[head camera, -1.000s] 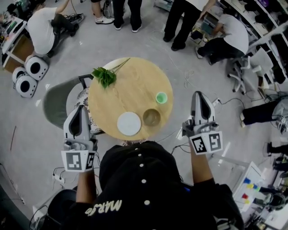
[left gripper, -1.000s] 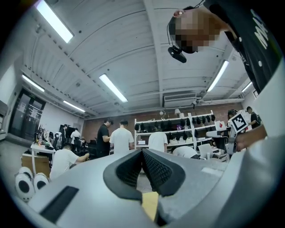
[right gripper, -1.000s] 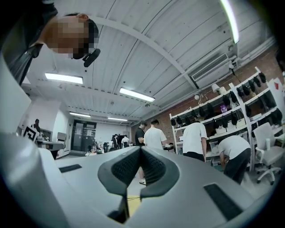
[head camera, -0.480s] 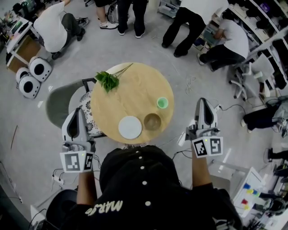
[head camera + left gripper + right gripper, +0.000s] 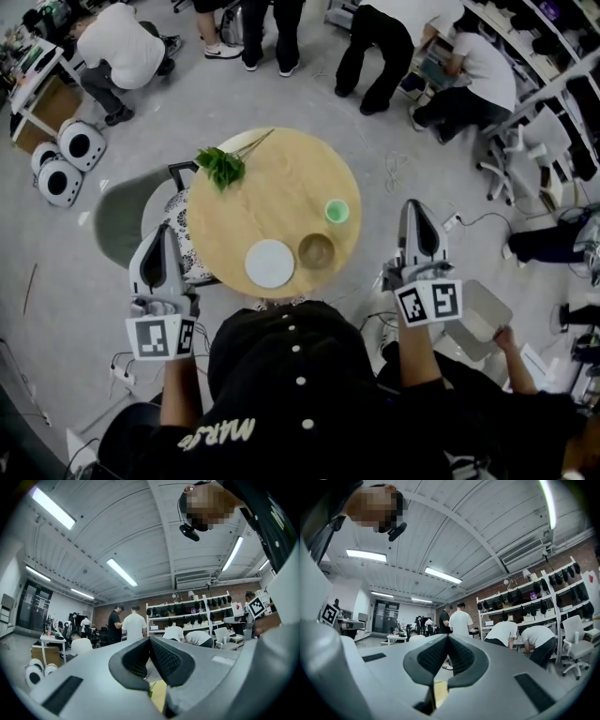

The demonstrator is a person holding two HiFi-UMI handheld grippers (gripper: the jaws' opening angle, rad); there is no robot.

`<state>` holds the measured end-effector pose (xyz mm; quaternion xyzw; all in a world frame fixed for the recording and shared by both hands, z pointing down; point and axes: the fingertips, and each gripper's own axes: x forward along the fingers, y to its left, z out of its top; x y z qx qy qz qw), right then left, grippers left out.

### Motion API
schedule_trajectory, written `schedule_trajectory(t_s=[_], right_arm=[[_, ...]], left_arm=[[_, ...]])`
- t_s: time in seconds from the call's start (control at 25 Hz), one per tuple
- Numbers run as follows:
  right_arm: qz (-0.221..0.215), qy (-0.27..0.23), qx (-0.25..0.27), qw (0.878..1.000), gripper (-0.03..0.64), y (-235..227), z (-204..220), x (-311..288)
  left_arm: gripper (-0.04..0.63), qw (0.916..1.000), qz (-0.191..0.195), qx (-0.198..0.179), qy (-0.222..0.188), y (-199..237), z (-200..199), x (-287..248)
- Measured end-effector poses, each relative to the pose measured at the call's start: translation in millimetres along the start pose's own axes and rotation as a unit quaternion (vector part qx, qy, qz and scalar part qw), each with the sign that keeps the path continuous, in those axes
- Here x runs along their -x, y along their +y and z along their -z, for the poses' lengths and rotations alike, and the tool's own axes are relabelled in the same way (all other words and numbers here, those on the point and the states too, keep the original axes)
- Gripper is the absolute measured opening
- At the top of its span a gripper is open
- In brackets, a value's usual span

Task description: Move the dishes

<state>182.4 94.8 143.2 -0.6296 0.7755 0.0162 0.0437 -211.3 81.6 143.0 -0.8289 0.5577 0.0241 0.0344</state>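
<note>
On the round wooden table (image 5: 281,178) lie a white plate (image 5: 269,262), a brown bowl (image 5: 316,250) to its right and a small green cup (image 5: 337,211) farther back. My left gripper (image 5: 167,231) hangs off the table's left edge, shut and empty. My right gripper (image 5: 413,208) is held off the table's right edge, also shut with nothing in it. In the left gripper view the gripper (image 5: 149,641) shows its jaws closed together; the right gripper view shows that gripper (image 5: 447,638) the same way. Both point level, away over the room.
A green leafy sprig (image 5: 223,164) lies on the table's far left. A grey chair (image 5: 127,214) stands left of the table. Several people stand and crouch beyond it, near shelves (image 5: 553,56). A person's hand (image 5: 504,337) reaches toward a grey box (image 5: 473,319) at my right.
Both grippers stay where they were. A person has come in at the lower right, reaching for a grey box. People at the back have shifted.
</note>
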Motion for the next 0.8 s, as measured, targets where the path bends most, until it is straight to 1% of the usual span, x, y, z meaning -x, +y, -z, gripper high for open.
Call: schedule_trajectory(t_s=[0.4, 0.8], right_arm=[[-0.003, 0.009, 0.013, 1.000, -0.003, 5.4, 2.3, -1.2], [-0.011, 0.015, 0.016, 1.000, -0.003, 12.3, 2.6, -5.4]], left_arm=[[0.003, 1.0000, 0.007, -0.002, -0.001, -4.7, 0.2, -1.2], [0.003, 0.9999, 0.015, 0.006, 0.006, -8.5, 4.5, -4.7]])
